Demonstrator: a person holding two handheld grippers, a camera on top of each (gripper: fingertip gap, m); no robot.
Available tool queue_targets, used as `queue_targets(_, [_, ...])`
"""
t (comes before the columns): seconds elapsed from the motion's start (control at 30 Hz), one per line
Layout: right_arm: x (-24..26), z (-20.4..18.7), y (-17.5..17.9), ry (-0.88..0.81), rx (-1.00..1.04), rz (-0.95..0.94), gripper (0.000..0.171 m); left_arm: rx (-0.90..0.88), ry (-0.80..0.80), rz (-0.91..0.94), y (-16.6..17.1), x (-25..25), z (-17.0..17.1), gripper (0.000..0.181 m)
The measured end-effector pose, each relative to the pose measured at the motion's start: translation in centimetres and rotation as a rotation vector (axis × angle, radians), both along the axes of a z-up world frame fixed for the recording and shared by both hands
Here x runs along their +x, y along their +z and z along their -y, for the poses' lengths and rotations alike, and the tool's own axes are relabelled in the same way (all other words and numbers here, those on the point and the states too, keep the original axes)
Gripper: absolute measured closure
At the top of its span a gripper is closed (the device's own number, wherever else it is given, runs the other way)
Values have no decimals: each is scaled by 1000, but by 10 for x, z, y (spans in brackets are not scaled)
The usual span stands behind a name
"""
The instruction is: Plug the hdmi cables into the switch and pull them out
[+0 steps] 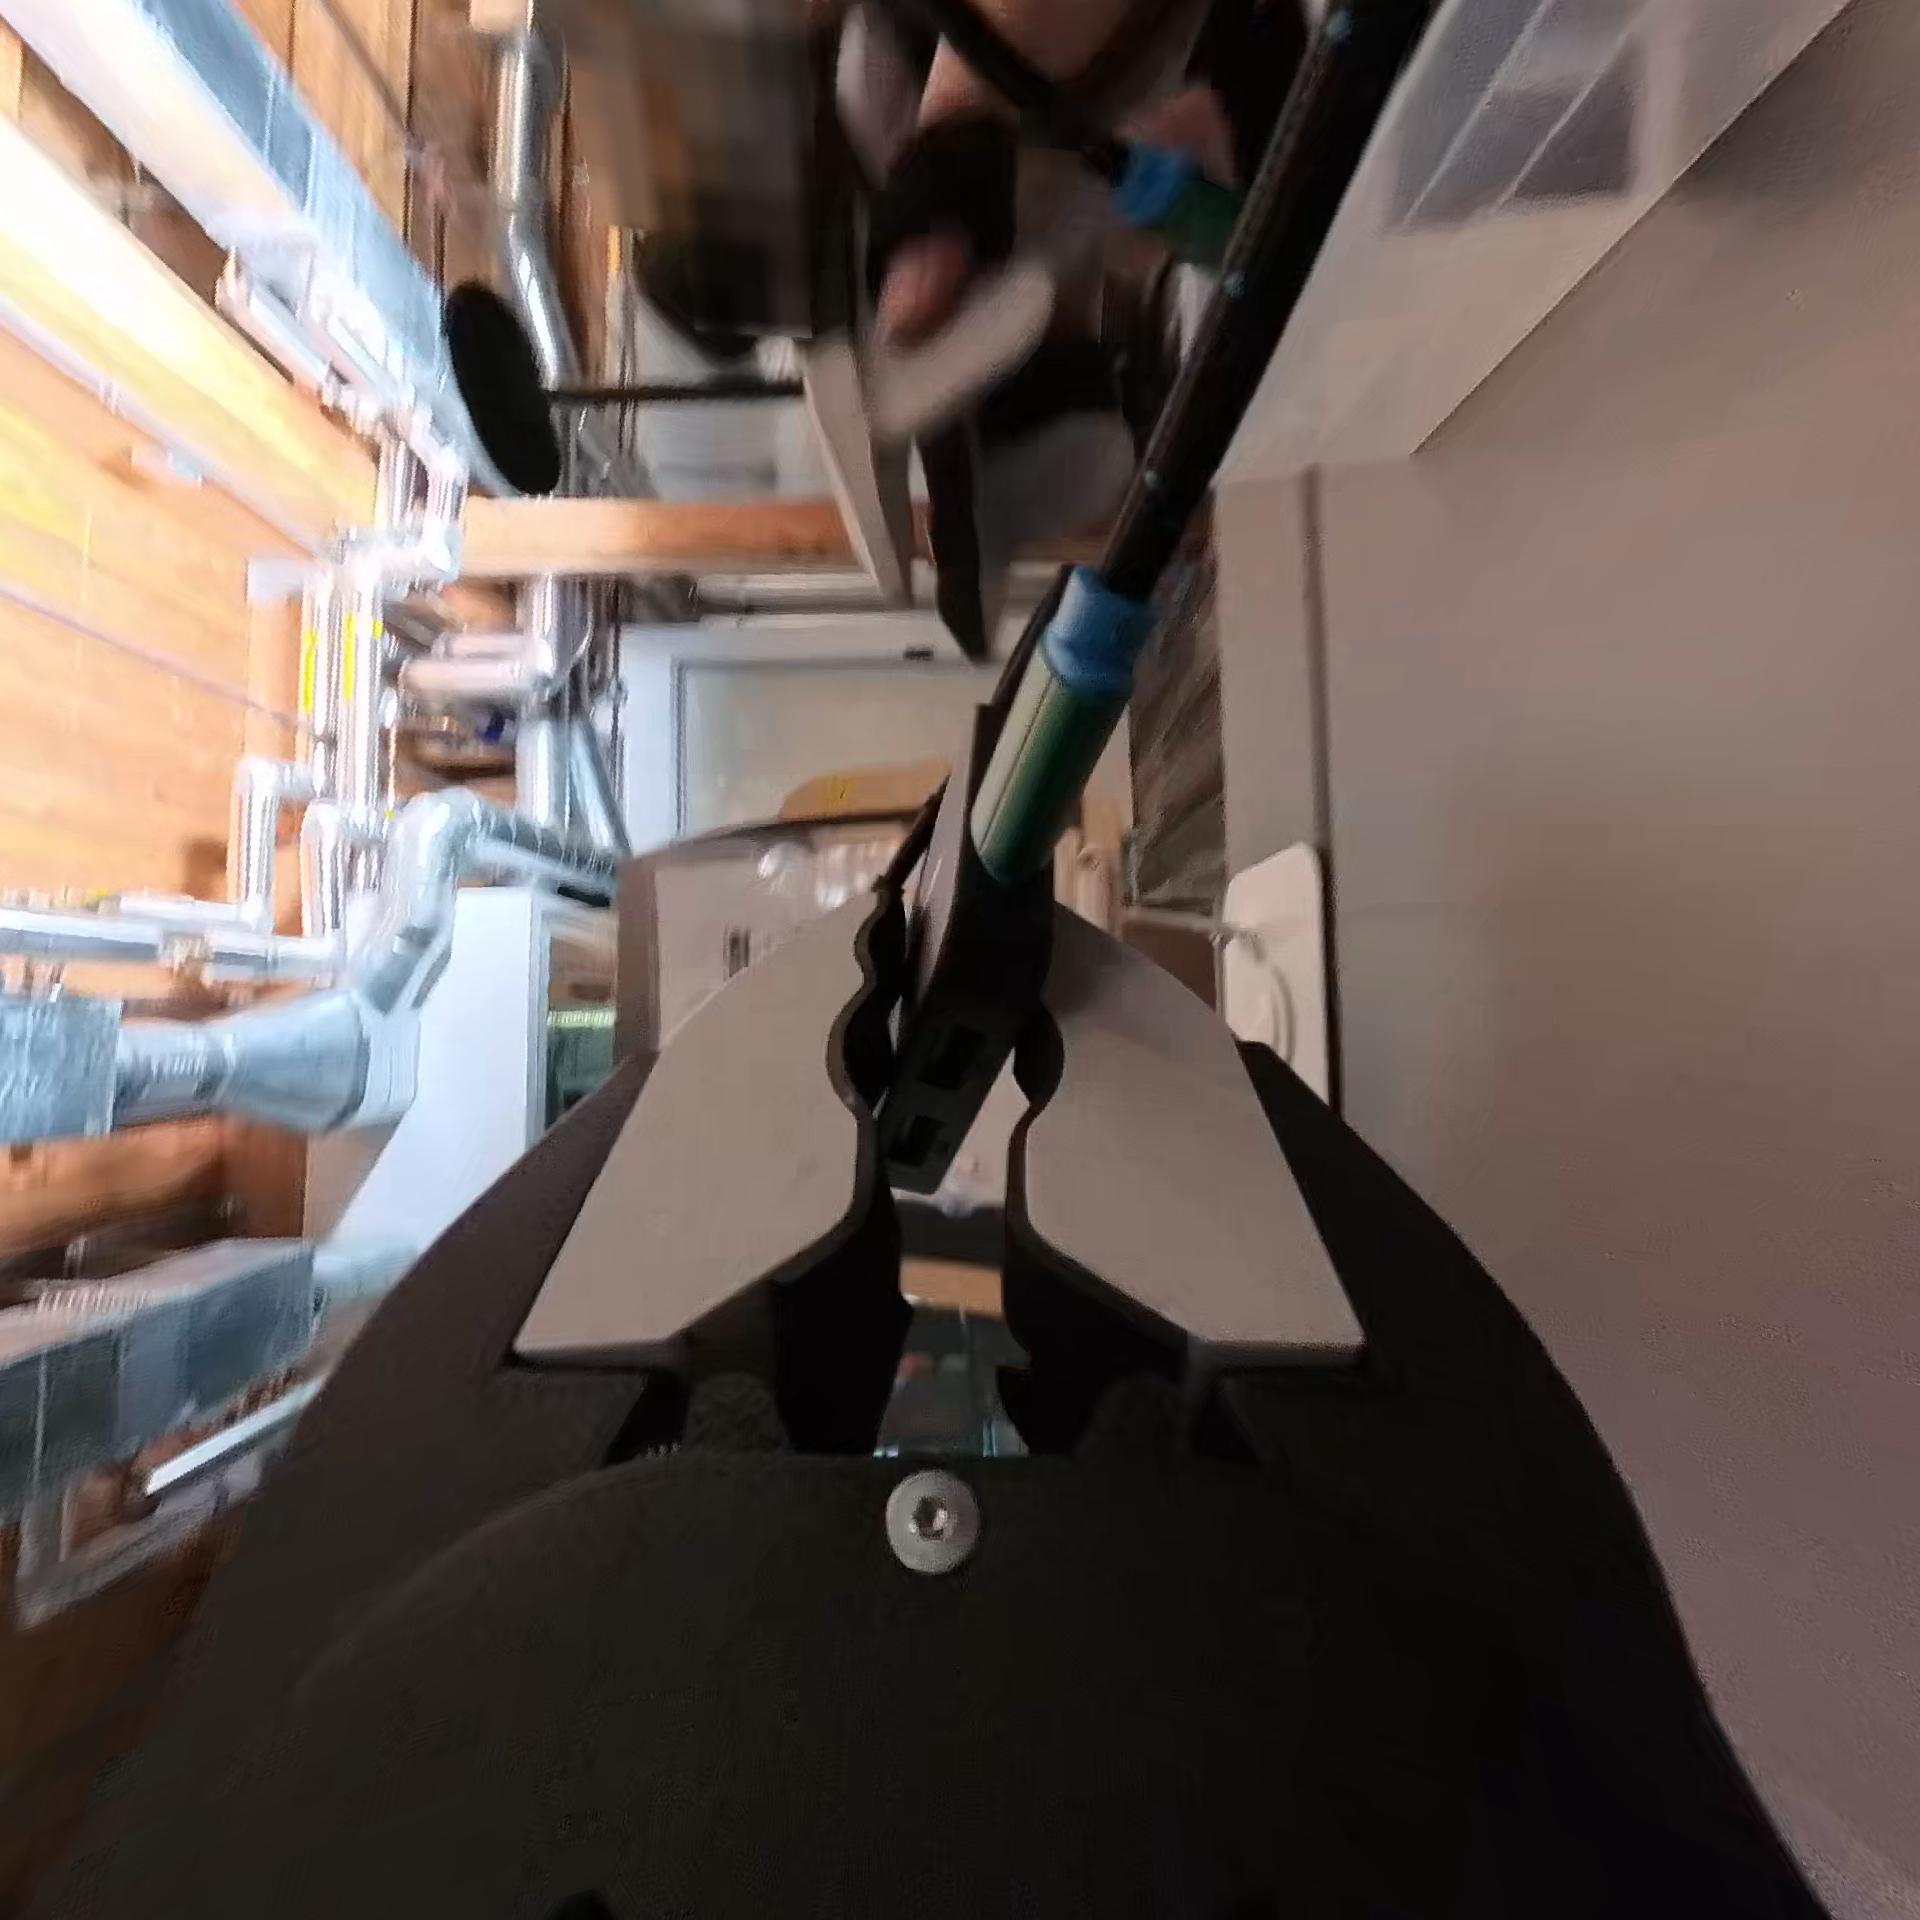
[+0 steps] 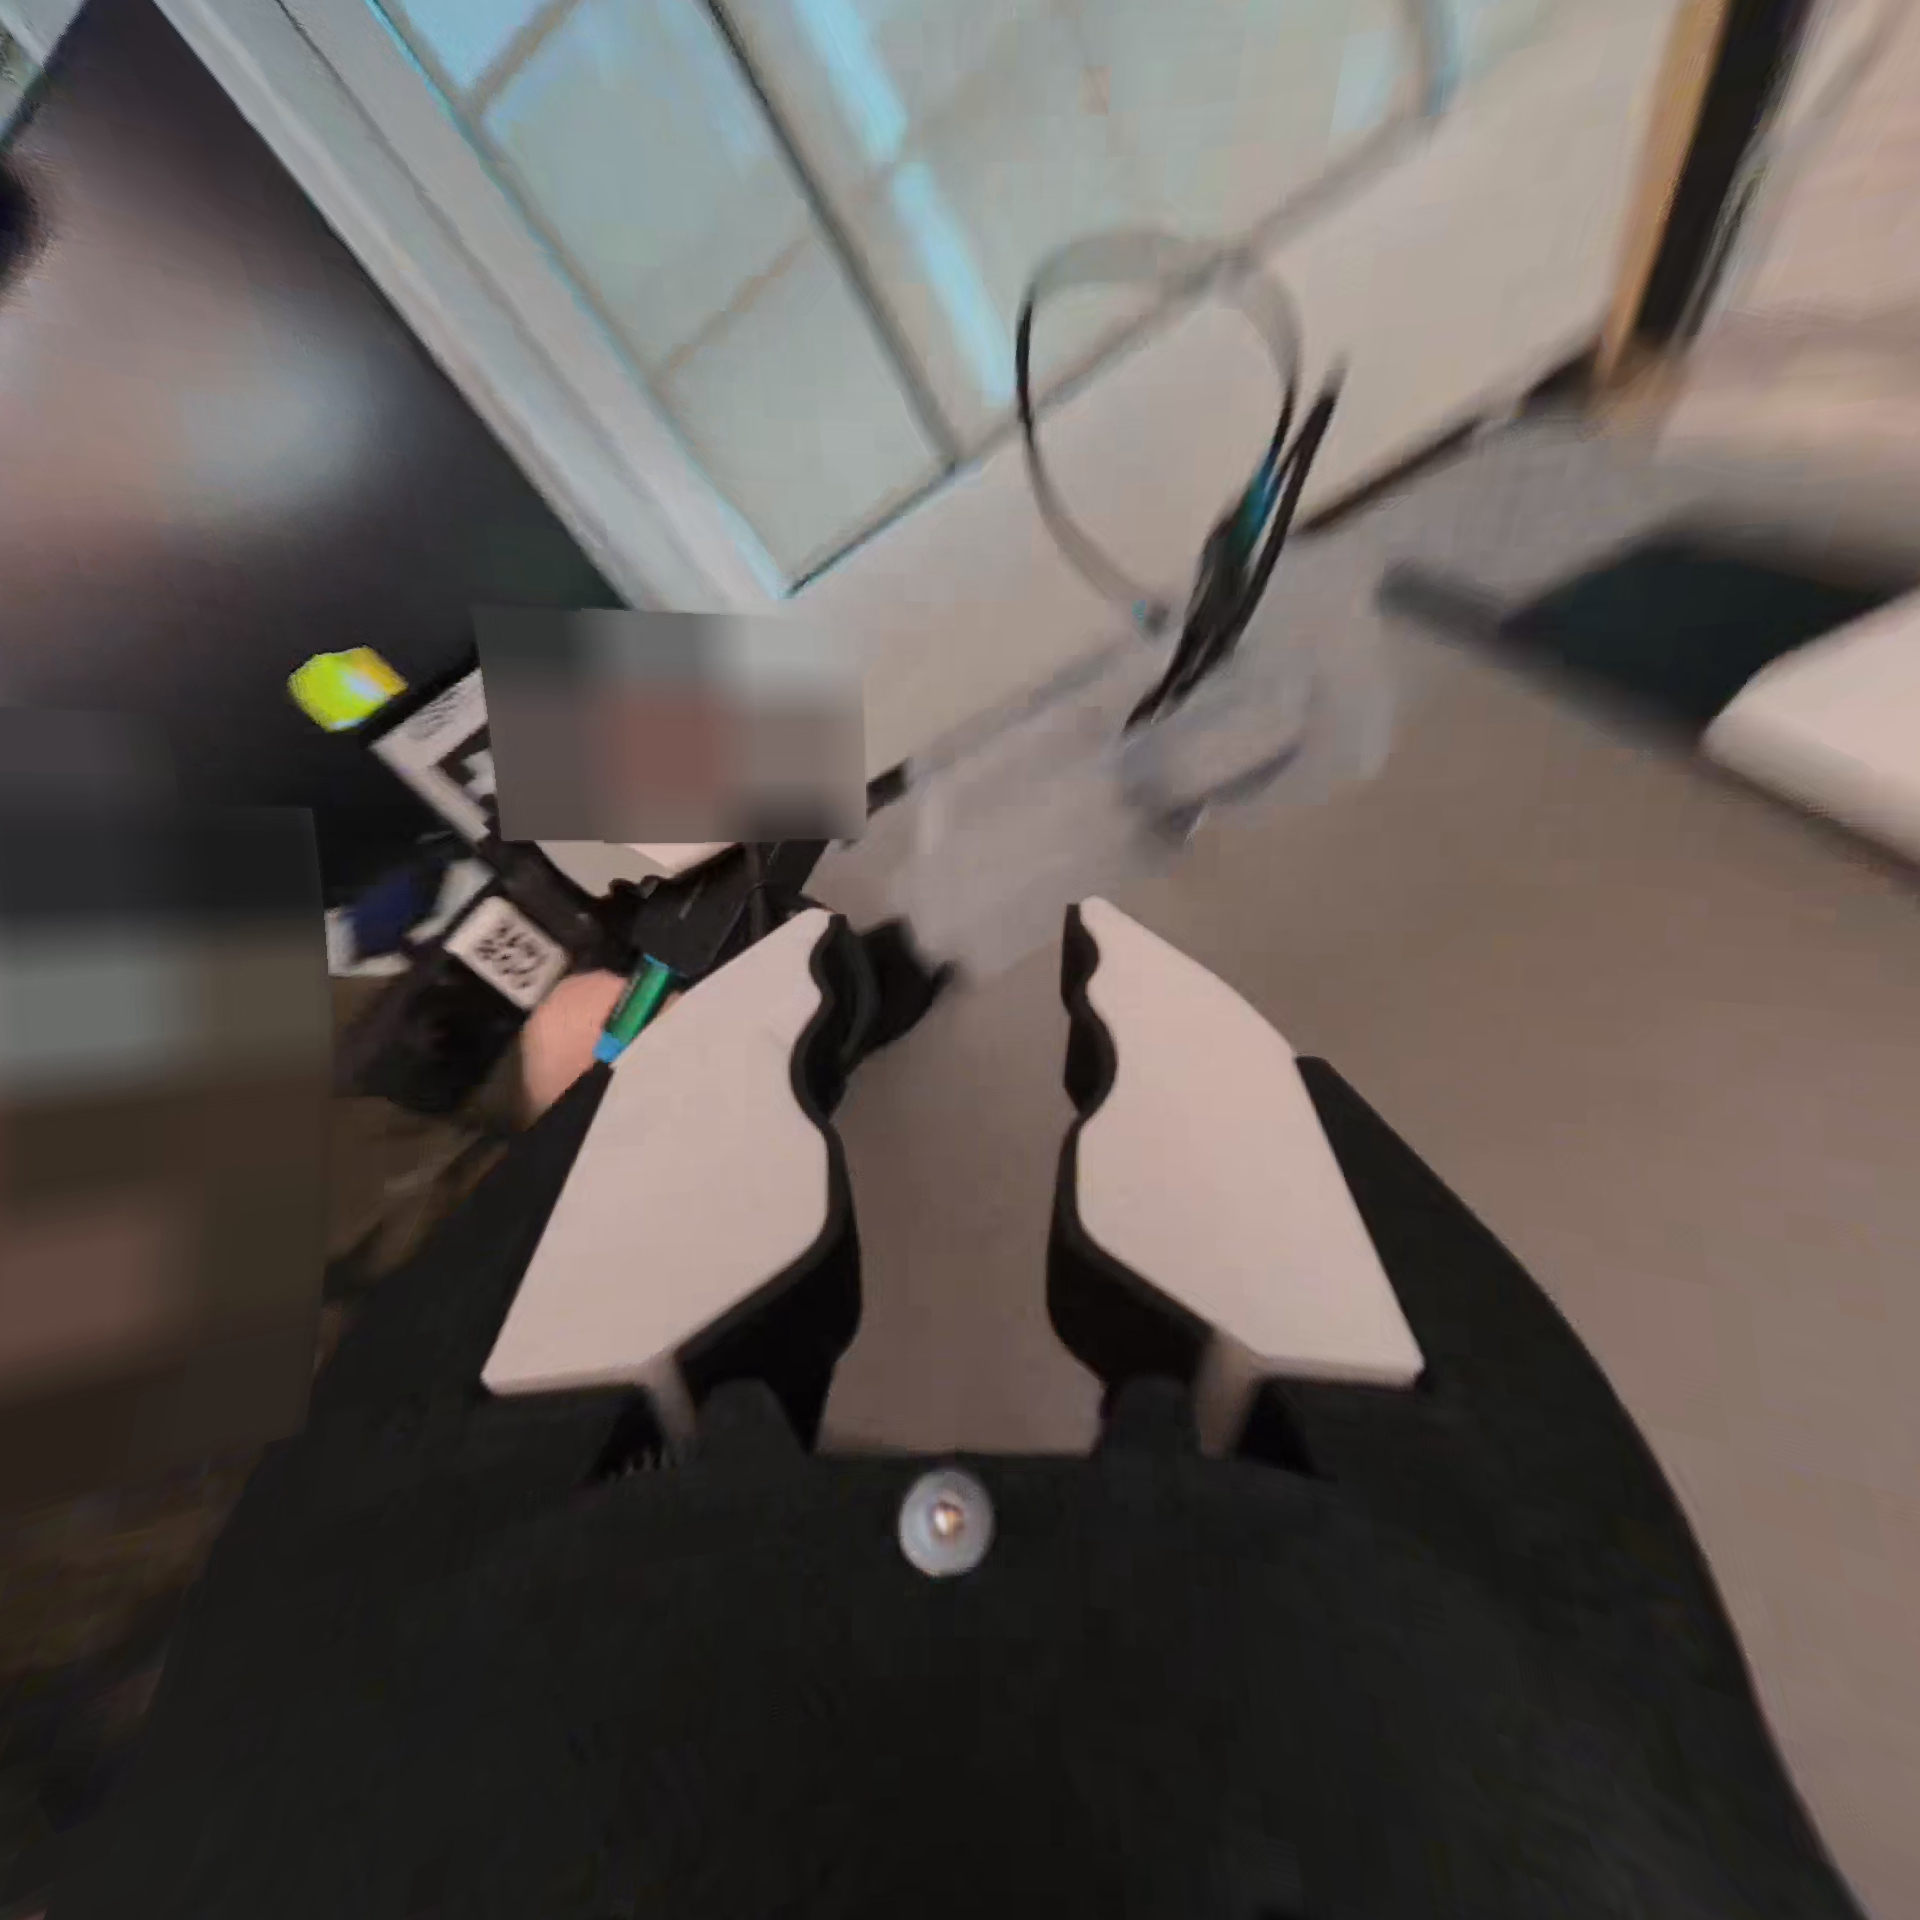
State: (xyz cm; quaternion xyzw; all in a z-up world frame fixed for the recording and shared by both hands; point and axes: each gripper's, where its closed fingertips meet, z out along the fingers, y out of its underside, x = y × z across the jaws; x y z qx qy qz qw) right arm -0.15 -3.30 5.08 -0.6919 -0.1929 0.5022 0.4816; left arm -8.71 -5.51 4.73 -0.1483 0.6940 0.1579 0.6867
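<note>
My left gripper (image 1: 961,935) is shut on a small black HDMI switch (image 1: 935,1091), which is held in the air beside the grey table (image 1: 1610,935); two empty ports on it face the camera. A green plug with a blue collar (image 1: 1039,769) sits in the switch's far end, and its black cable (image 1: 1195,416) runs away from it. A second blue and green plug (image 1: 1164,197) shows blurred farther off. My right gripper (image 2: 951,920) is open and empty above the table (image 2: 1455,1039). A blurred black cable loop (image 2: 1039,416) with a blue-green plug (image 2: 1257,499) lies beyond it.
A clear plastic box (image 1: 1558,125) and a white pad (image 1: 1273,966) are on the table. A person's gloved hand (image 1: 935,208) is in the background. The left gripper with square markers (image 2: 509,940) and the green plug (image 2: 639,1003) show at the left of the right wrist view.
</note>
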Motion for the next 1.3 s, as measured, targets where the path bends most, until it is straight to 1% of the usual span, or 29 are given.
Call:
queue_targets(0.07, [13,4,43,-164,318,18,131,-6,79,62,17,-14,-26,162])
queue_targets(0.1, [17,12,62,-246,463,41,134,-18,115,90,24,-22,-39,161])
queue_targets(0.17, [27,32,94,-436,723,113,133,-51,180,144,37,-39,-61,161])
queue_targets(0.23, [39,54,120,-643,931,193,133,-82,228,195,49,-54,-78,162])
queue_targets(0.27, [44,62,128,-713,998,242,137,-92,256,224,55,-62,-86,162])
queue_targets(0.3, [45,68,131,-735,1024,297,140,-98,286,259,61,-70,-93,162])
queue_targets(0.4, [36,66,122,-677,974,406,139,-125,370,357,79,-89,-108,162])
queue_targets(0.57, [-8,41,98,-534,921,440,138,-166,386,424,90,-89,-103,163])
queue_targets(0.7, [-62,22,78,-423,899,457,132,-171,378,435,86,-74,-91,164])
queue_targets(0.77, [-90,19,73,-376,896,426,131,-157,377,419,81,-64,-85,164])
queue_targets(0.83, [-109,16,72,-377,883,391,129,-146,380,395,73,-55,-81,165])
queue_targets(0.93, [-121,9,72,-428,842,368,130,-115,390,360,63,-44,-78,165])
queue_targets(1.03, [-120,2,67,-469,798,397,136,-97,391,331,56,-38,-76,165])
queue_targets(1.13, [-119,-3,60,-443,736,415,138,-97,391,320,54,-36,-74,164])
queue_targets(1.17, [-118,-4,59,-442,728,406,138,-88,394,311,53,-35,-73,164])
queue_targets(1.23, [-120,-3,58,-428,727,402,145,-84,392,305,52,-34,-72,165])
queue_targets(1.3, [-120,-5,56,-432,728,419,146,-92,392,299,50,-32,-72,165])
